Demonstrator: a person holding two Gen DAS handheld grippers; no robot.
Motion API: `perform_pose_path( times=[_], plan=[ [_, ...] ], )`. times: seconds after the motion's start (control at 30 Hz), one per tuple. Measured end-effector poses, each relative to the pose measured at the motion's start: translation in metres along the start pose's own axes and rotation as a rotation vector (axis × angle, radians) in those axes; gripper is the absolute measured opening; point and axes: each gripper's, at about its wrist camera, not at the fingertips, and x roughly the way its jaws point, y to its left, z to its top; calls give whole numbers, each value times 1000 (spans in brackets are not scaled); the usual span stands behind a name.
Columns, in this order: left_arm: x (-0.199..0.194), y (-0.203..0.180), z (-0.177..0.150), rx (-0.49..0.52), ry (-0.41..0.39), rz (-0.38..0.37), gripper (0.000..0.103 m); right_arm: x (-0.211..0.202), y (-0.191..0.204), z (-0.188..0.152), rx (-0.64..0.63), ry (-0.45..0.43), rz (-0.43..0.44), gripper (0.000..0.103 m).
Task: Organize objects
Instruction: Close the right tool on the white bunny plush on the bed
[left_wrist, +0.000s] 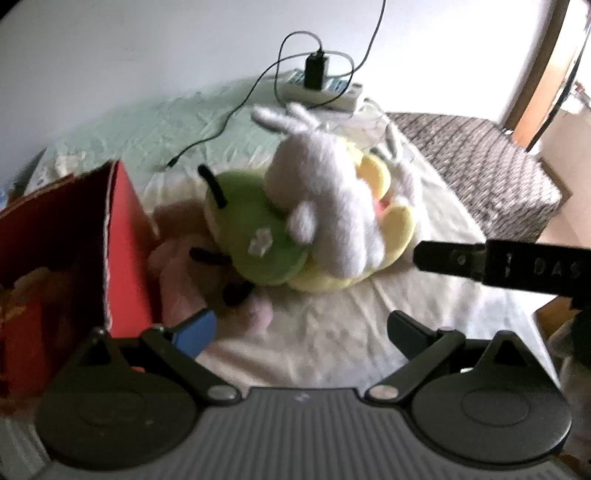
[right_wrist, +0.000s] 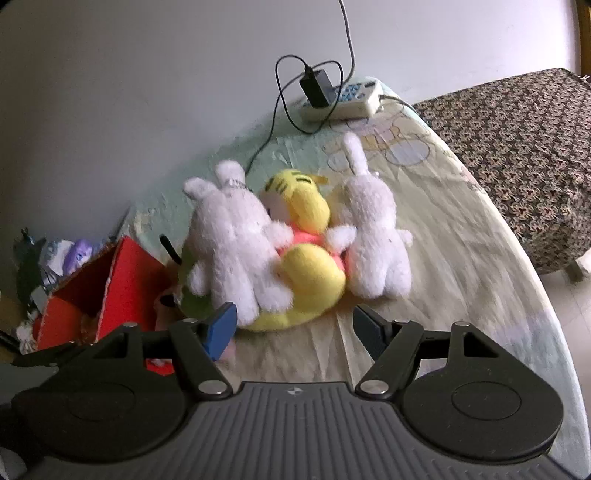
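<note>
A heap of plush toys lies on a bed. A large white rabbit (right_wrist: 232, 236) lies over a yellow tiger plush (right_wrist: 306, 273), and a smaller white rabbit (right_wrist: 373, 236) lies at its right. In the left wrist view the large white rabbit (left_wrist: 328, 195) rests on a green plush (left_wrist: 255, 236), with a pink plush (left_wrist: 184, 280) beside a red box (left_wrist: 125, 240). My left gripper (left_wrist: 301, 328) is open just short of the pink plush. My right gripper (right_wrist: 293, 328) is open in front of the yellow tiger plush, holding nothing. The red box (right_wrist: 125, 273) stands open at the left.
A white power strip (right_wrist: 343, 98) with a black charger and cables lies at the far end of the bed by the wall. A patterned dark cover (right_wrist: 517, 155) lies to the right. Clutter (right_wrist: 62, 254) sits behind the box. The right gripper's finger (left_wrist: 502, 264) crosses the left wrist view.
</note>
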Motion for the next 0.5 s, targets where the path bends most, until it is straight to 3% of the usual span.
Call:
perform_pose_path(
  times=[0.17,0.33,0.5],
  plan=[
    [6,1,17,20,4,-22,102,1,1,11,5,-28,47,70],
    [5,-1,32,5,-24,-92,102,5,5,27,16,-67,134,67],
    [16,-1,41,-8,-67,-81,102,18,9,38,14,-69,198,63]
  ],
)
